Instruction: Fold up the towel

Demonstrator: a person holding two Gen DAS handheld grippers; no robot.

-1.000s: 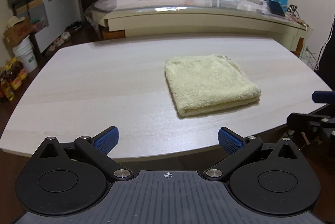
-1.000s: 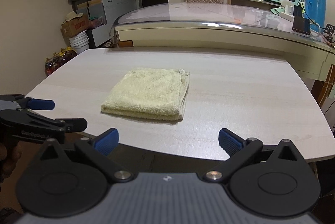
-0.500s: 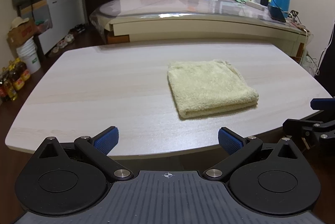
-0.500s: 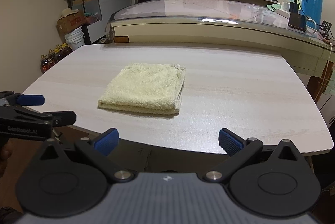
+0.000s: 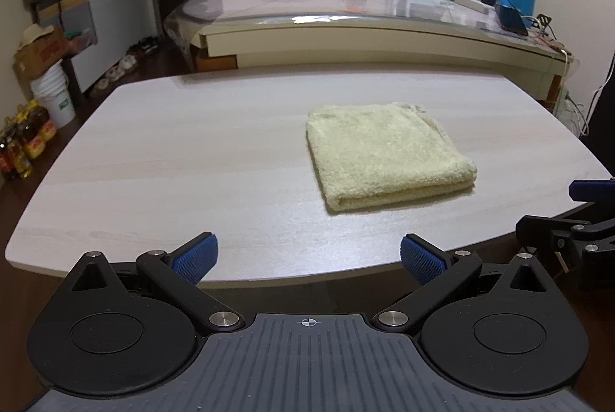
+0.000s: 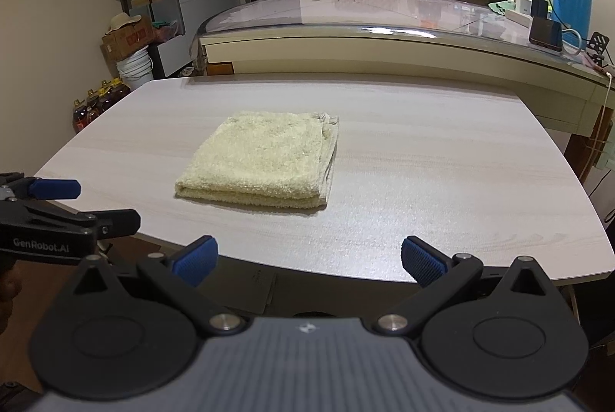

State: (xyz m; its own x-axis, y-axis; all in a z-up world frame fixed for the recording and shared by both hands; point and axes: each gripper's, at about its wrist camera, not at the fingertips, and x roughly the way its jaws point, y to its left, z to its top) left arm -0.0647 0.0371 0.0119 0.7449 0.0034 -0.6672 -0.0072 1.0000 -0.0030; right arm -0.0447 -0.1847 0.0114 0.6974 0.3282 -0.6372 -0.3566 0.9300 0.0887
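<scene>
You have one folded pale-yellow terry towel (image 5: 388,158) on one pale wood-grain counter (image 5: 173,165), and two black grippers with blue pads: left gripper (image 5: 309,254), right gripper (image 6: 309,254).

Table (image 5: 173,158): pale wood-grain top with rounded corners, carrying one item.
Towel (image 5: 384,158): pale yellow, lying folded flat near the table's middle.

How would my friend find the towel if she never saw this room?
Look at the pale wooden table nearest you, in front of the long glass-topped counter. The towel lies on it, folded into a fluffy, pale yellow square, the only thing on that table.
</scene>
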